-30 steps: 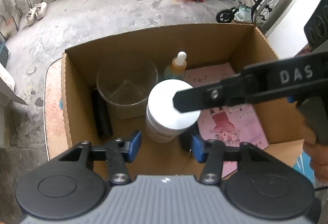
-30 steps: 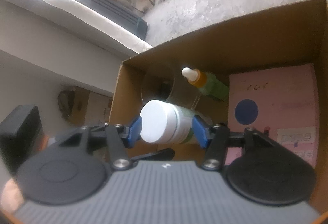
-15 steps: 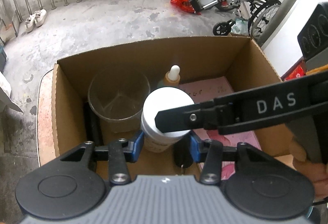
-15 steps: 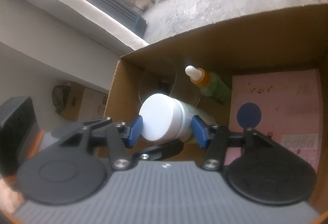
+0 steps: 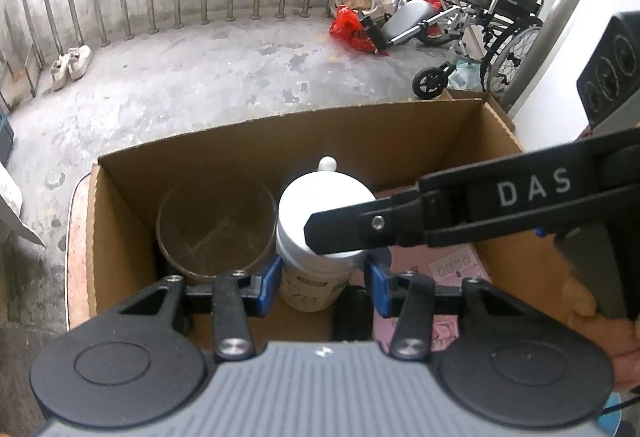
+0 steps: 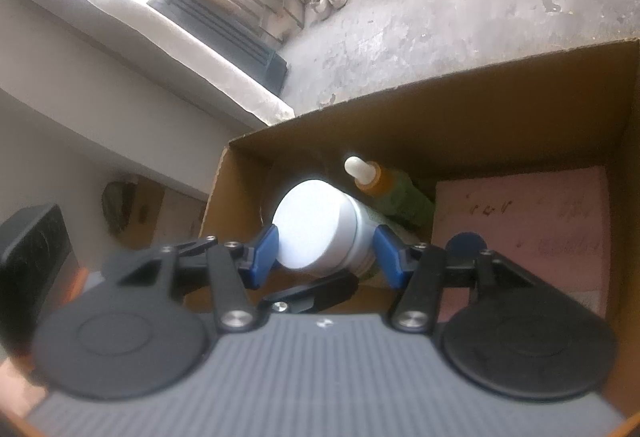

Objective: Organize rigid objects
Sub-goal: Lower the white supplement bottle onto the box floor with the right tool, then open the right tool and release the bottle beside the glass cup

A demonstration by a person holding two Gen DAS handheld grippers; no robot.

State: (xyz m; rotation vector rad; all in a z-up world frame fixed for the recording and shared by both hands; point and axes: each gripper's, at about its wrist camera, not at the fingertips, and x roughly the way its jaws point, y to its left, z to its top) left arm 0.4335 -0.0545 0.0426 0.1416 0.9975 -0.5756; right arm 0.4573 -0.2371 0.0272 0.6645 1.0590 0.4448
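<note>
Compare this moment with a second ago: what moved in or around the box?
The left tongs closed in around the white jar, which now sits between their pads. The right tongs stayed clamped on its lid. Glass cup, dropper bottle and pink book stayed put.

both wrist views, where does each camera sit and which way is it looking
Left wrist: on the left gripper, looking down into the cardboard box; its blue pads flank the white jar; the right gripper's finger and a hand cross in.
Right wrist: on the right gripper, tilted, pads astride the same jar's lid.
Shared: jar, box, dropper bottle, pink card.
</note>
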